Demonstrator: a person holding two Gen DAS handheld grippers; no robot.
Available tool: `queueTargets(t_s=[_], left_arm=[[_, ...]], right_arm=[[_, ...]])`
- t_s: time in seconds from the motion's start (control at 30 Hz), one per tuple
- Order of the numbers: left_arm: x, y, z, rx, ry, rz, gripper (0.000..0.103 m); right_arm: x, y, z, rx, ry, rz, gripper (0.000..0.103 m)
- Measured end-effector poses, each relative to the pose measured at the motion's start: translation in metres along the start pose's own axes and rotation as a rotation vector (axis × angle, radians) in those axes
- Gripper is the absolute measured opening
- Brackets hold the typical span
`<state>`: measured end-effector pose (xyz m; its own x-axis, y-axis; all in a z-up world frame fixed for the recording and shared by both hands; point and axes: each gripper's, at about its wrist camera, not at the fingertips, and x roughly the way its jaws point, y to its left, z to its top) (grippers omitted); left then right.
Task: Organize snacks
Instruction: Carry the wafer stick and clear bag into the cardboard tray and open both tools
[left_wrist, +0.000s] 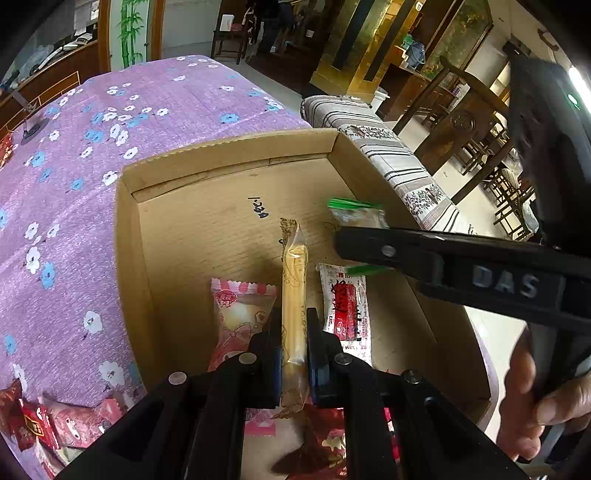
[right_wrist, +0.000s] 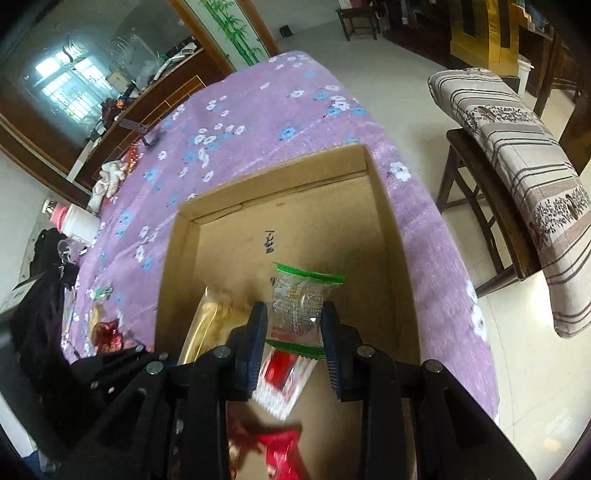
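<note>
An open cardboard box (left_wrist: 207, 206) (right_wrist: 295, 221) lies on the purple flowered cloth. My left gripper (left_wrist: 293, 326) is shut on a long tan stick snack (left_wrist: 294, 280) and holds it over the box's near part. My right gripper (right_wrist: 295, 314) is shut on a clear packet with green edges (right_wrist: 301, 301) above the box floor; in the left wrist view it reaches in from the right, with the green-edged packet (left_wrist: 354, 214) showing at its tip. In the box lie a pink wrapped snack (left_wrist: 240, 317), a red-and-white sachet (left_wrist: 345, 310) (right_wrist: 284, 380) and a red wrapped sweet (right_wrist: 280, 450).
Loose red and pink snacks (left_wrist: 55, 424) lie on the cloth left of the box. A white bottle (right_wrist: 79, 221), a dark garment (right_wrist: 40, 302) and more sweets (right_wrist: 107, 332) sit at the table's left. A chair with a striped cushion (right_wrist: 524, 177) stands to the right.
</note>
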<state>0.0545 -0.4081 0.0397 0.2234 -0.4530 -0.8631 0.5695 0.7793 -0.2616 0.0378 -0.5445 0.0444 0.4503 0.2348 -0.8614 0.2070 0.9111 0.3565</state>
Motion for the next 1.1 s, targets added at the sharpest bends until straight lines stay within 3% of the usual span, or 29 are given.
queueTargets(t_s=[0.63,0.8,0.97,1.1], left_arm=[[0.003,-0.005,-0.004,0.029,-0.006,0.034,0.009],[0.000,-0.006,-0.003,0.034,-0.008,0.031,0.010],[-0.007,-0.010,-0.004,0.047,-0.026,0.037,0.026],[-0.020,-0.016,-0.004,0.075,-0.055,0.060,0.026]], right_arm=[[0.024,0.002,0.007,-0.007,0.033,-0.040,0.029],[0.022,0.002,0.008,-0.006,0.024,-0.036,0.037],[0.011,0.002,0.005,0.001,0.004,-0.028,0.037],[-0.002,0.003,0.002,0.014,-0.012,-0.012,0.037]])
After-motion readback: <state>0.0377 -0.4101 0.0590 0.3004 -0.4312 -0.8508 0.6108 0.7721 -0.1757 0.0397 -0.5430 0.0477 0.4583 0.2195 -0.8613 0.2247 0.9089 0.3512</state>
